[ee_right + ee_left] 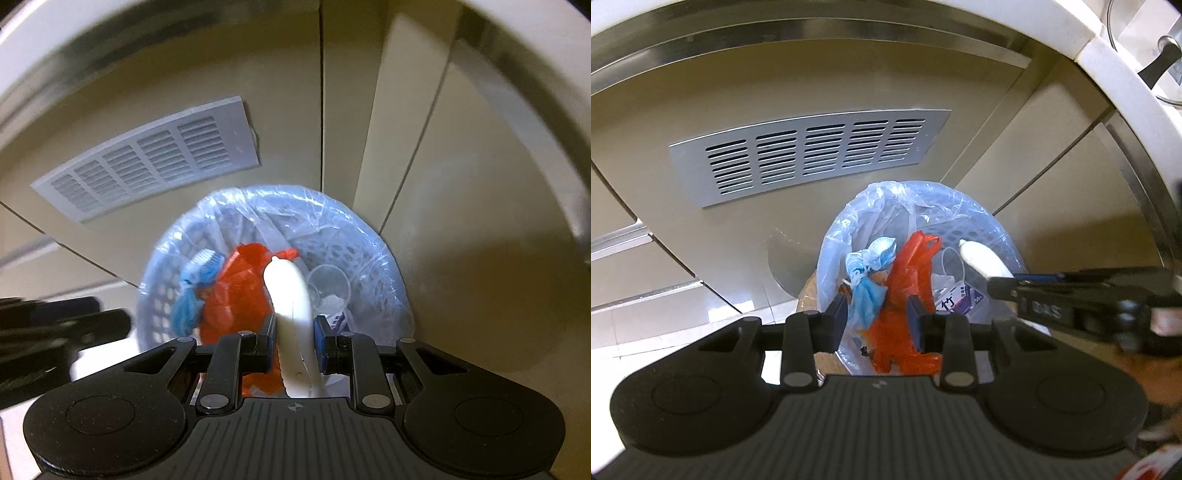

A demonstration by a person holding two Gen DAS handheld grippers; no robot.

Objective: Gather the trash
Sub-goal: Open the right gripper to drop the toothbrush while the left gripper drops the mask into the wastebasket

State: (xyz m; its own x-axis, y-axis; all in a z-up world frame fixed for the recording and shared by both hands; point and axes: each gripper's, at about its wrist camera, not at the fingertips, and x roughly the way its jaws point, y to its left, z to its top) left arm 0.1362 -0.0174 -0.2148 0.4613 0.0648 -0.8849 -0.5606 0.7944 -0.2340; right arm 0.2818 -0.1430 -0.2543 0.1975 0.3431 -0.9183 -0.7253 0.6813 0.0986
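A pale blue liner (857, 210) is seen over a white lattice basket (162, 314). Inside, an orange bag (905, 291), a light blue mask (868, 280) and a purple-printed white packet (960, 299) are shown. A cream-white tube (291, 295) is framed by black grippers with blue pads. The beige cabinet (812, 85) is fitted with a grey slotted vent (809, 155).

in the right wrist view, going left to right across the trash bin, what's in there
Blue face mask → orange plastic bag → white curved piece held in the right tongs above the bin → clear plastic cup.
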